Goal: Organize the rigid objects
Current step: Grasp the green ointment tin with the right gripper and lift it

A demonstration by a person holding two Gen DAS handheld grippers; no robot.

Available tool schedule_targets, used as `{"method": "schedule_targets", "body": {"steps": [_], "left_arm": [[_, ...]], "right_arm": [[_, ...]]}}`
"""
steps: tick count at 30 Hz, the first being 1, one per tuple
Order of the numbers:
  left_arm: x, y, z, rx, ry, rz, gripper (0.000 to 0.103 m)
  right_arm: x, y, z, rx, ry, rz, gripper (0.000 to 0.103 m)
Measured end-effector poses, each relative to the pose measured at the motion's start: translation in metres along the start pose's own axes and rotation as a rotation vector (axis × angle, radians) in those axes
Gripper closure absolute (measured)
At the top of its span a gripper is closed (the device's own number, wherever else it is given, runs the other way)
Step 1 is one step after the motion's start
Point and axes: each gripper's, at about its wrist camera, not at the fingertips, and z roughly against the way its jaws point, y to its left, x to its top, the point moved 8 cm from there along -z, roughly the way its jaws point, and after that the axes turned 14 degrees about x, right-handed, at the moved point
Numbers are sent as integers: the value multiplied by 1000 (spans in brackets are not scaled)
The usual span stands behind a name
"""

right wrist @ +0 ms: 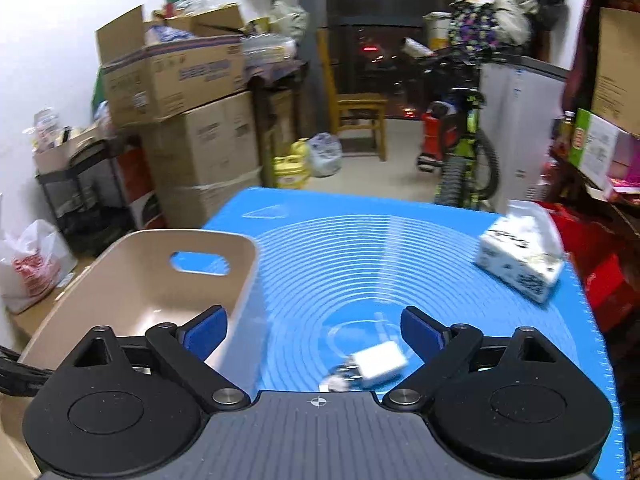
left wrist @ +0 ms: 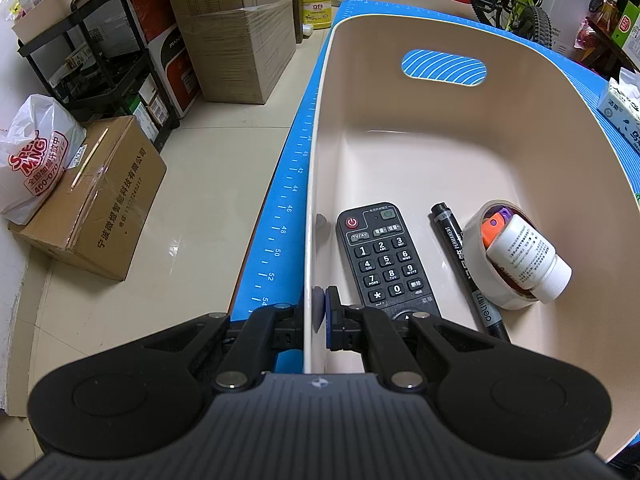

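A beige bin [left wrist: 400, 136] stands on the blue mat [left wrist: 280, 208]. Inside it lie a black remote [left wrist: 380, 258], a black marker [left wrist: 466, 268] and a roll of tape [left wrist: 508, 280] holding a white bottle [left wrist: 528, 258] and small coloured pieces. My left gripper [left wrist: 322, 310] is shut on the bin's near left wall, one pad on each side. In the right wrist view the bin [right wrist: 132, 280] is at left. My right gripper [right wrist: 314, 330] stands open above the mat [right wrist: 360, 248], nothing between its fingers. A white charger with a coiled cable [right wrist: 378, 364] lies on the mat just below it.
A tissue pack [right wrist: 520, 260] sits at the mat's right edge. Beyond the table stand stacked cardboard boxes [right wrist: 192, 128], a black rack [left wrist: 100, 64], a chair [right wrist: 360, 112], a bicycle [right wrist: 460, 144] and yellow jugs [left wrist: 316, 0]. A cardboard box [left wrist: 96, 200] lies on the floor left of the table.
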Motion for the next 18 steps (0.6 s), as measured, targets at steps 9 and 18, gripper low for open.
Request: {"method": "schedule_targets", "body": {"steps": [9,18], "left_arm": [[0,1,-1,0,0,-1,96],[-2,4,-1,1,-2,-2,96]], "right_arm": [[-24,-62,5,-131,-30,7,6],[-55,-111,-20,-199,2,16,6]]}}
